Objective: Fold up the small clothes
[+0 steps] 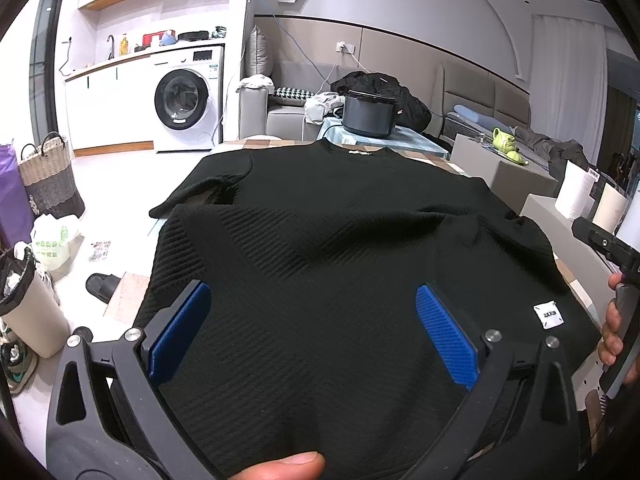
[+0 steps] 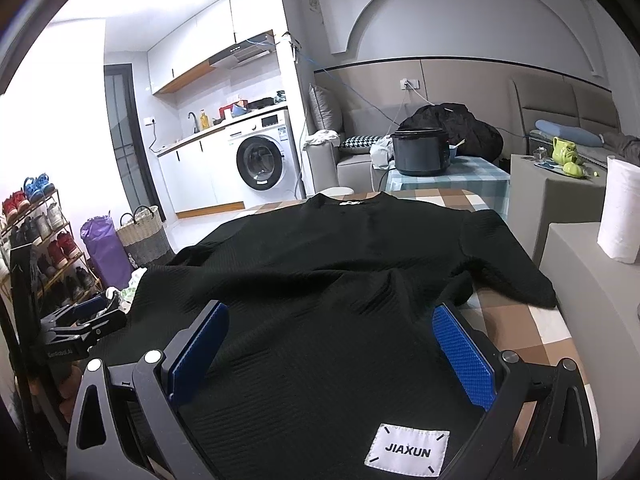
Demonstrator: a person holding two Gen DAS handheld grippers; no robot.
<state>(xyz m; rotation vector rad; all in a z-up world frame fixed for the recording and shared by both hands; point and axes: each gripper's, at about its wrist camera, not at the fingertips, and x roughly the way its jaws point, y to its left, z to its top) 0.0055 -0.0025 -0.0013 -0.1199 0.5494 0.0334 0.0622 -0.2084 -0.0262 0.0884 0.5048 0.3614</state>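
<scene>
Black ribbed sweater (image 1: 320,216) spread flat on a checked tablecloth (image 2: 516,332), filling the centre of both frames.

Left gripper (image 1: 314,320) and right gripper (image 2: 332,344) both stand with jaws spread wide over the hem, their blue textured pads (image 1: 448,336) gripping nothing. Only the right view reads the white woven label (image 2: 408,450), "JIAXUN", at lower centre; the left view alone shows a thumb (image 1: 284,466) at its bottom edge.

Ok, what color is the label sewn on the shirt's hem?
White with black lettering, on the black shirt; the label shows best in the right wrist view.
</scene>
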